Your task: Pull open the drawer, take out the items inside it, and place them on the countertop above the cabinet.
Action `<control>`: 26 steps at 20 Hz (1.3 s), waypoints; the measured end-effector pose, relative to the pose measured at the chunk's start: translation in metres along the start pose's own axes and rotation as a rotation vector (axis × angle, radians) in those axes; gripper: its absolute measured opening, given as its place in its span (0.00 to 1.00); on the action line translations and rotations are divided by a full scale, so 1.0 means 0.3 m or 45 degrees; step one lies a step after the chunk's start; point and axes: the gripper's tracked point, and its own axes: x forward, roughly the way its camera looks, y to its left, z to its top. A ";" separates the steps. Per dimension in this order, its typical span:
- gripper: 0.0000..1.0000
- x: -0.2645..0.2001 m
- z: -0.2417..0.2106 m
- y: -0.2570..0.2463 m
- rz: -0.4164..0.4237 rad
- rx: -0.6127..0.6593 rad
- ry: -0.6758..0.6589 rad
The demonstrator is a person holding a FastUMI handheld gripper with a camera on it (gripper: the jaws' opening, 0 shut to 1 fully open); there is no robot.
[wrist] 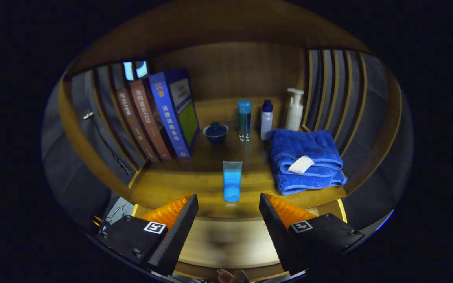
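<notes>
A translucent blue tube (pixel 232 181) rests on the wooden countertop (pixel 171 188), cap end toward me, just ahead of my fingertips and centred between them. My gripper (pixel 228 200) is open, with nothing between its fingers and a wide gap. Neither finger touches the tube. Below the countertop's front edge, a paler wooden panel of the cabinet (pixel 226 239) shows between the fingers. I cannot tell whether it is the drawer's front or its inside.
Leaning books (pixel 169 114) stand at the back left. Beyond the tube are a small dark blue lidded bowl (pixel 215 132), a clear blue-capped bottle (pixel 244 120), a white bottle (pixel 266 120) and a white pump bottle (pixel 295 110). A folded blue towel (pixel 305 161) lies right. Slatted walls flank the countertop. A person's fingertips (pixel 232 276) show lowest.
</notes>
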 end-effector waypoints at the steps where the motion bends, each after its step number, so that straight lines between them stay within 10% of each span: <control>1: 0.99 -0.051 -0.002 0.001 0.003 -0.012 -0.052; 12: 0.99 -0.417 -0.307 -0.028 0.033 0.026 -0.262; 26: 1.00 -0.351 -0.664 -0.069 -0.029 0.067 -0.172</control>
